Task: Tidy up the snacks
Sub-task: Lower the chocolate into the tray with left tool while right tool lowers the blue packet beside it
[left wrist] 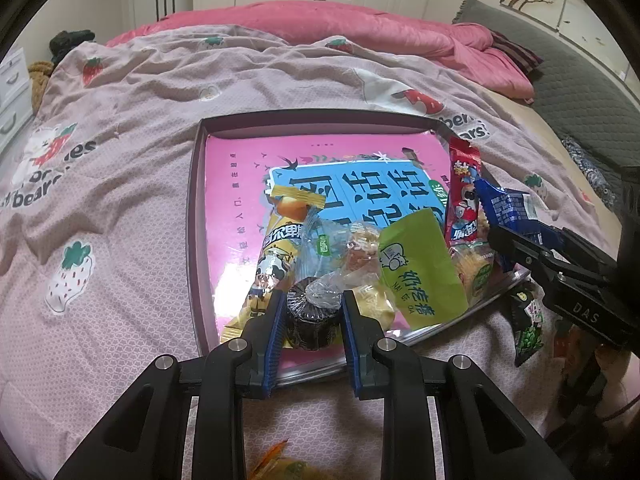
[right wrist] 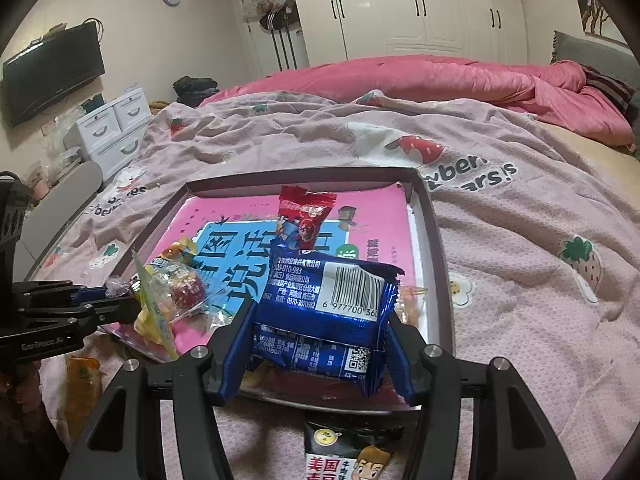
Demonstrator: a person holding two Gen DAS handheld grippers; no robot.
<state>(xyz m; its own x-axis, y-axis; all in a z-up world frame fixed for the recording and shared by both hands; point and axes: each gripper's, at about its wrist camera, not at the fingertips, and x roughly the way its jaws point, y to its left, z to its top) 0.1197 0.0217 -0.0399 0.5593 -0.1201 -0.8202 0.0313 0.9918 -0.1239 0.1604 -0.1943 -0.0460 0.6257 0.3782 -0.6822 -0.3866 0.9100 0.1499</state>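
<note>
Across the bed [left wrist: 132, 184], under a pale pink cover printed with strawberries, a quilted pink duvet [left wrist: 360, 28] lies bunched toward the far side. On the cover sits a shallow dark-rimmed box [left wrist: 193, 216], its floor covered by a glossy pink sheet with a blue printed panel [left wrist: 360, 196]. Snacks are heaped at the near end of this box: a green packet [left wrist: 416, 268], a yellow packet with a cow cartoon [left wrist: 276, 256], a red packet [left wrist: 464, 200] leaning by the right wall, and some clear-wrapped sweets [left wrist: 360, 248] between them.

Both grippers hang over the box's near edge. The right gripper [right wrist: 320, 344] has its blue-padded fingers [right wrist: 236, 344] pressed on the two sides of a blue foil packet [right wrist: 328, 304], barcode facing up, lifted above the pile. The left gripper [left wrist: 310, 320] has its fingers [left wrist: 276, 328] closed on a small round dark cake in a clear wrapper [left wrist: 310, 312], just over the yellow packet.

Outside the box, on the cover beside its near edge, lie a dark packet with green print [right wrist: 344, 452] and an orange-yellow packet [right wrist: 82, 376].
</note>
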